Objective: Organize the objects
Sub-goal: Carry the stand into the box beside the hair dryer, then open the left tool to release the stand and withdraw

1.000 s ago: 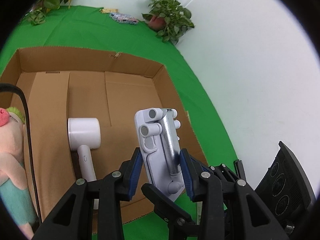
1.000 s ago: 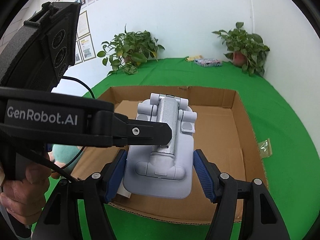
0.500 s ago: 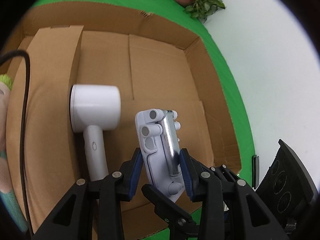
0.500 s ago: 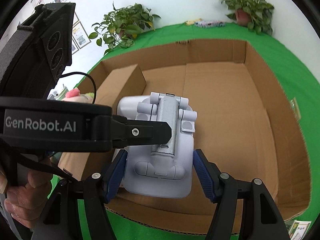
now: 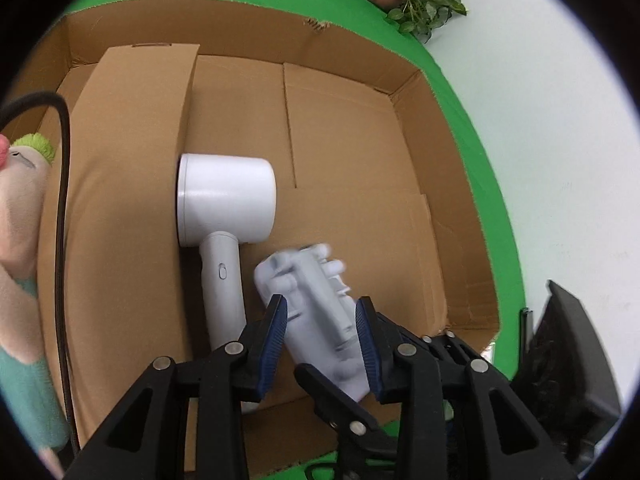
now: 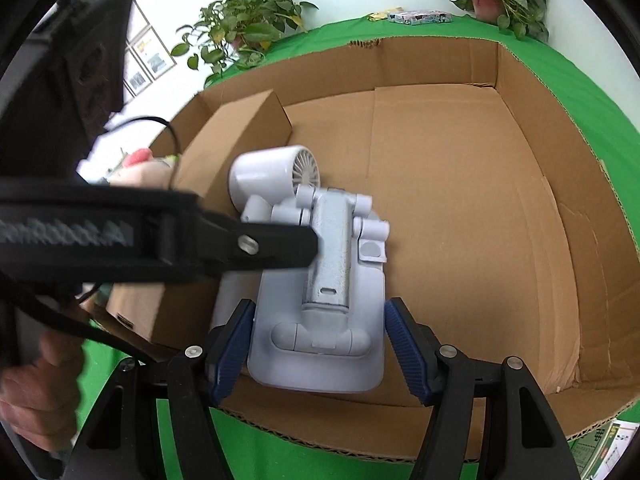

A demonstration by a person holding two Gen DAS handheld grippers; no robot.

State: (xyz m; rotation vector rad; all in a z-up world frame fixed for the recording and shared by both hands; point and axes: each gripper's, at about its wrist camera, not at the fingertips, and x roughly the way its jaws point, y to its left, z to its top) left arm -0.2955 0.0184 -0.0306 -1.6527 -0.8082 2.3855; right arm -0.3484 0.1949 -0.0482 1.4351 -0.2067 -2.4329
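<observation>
A white-grey folding stand point(image 6: 332, 264) hangs low inside the open cardboard box point(image 6: 440, 64), just right of a white hair dryer point(image 5: 226, 200) lying on the box floor. My right gripper point(image 6: 320, 340) is shut on the stand's flat base, one blue pad on each side edge. My left gripper point(image 5: 320, 320) grips the same stand point(image 5: 316, 304) across its thickness, and its jaws are closing tighter on it. In the right wrist view the left gripper's black finger point(image 6: 256, 246) reaches in from the left onto the stand's metal arm. The stand looks blurred and tilted in the left wrist view.
A smaller closed brown carton point(image 5: 132, 120) stands along the box's left side against the dryer head. A plush toy point(image 5: 16, 220) and a black cable point(image 5: 62, 200) lie left of it. Green cloth point(image 6: 300, 444) covers the table; potted plants point(image 6: 248, 24) stand at the back.
Both grippers have sunk with the stand from above the box rim down into it, beside the hair dryer. The stand has tilted between the left pads.
</observation>
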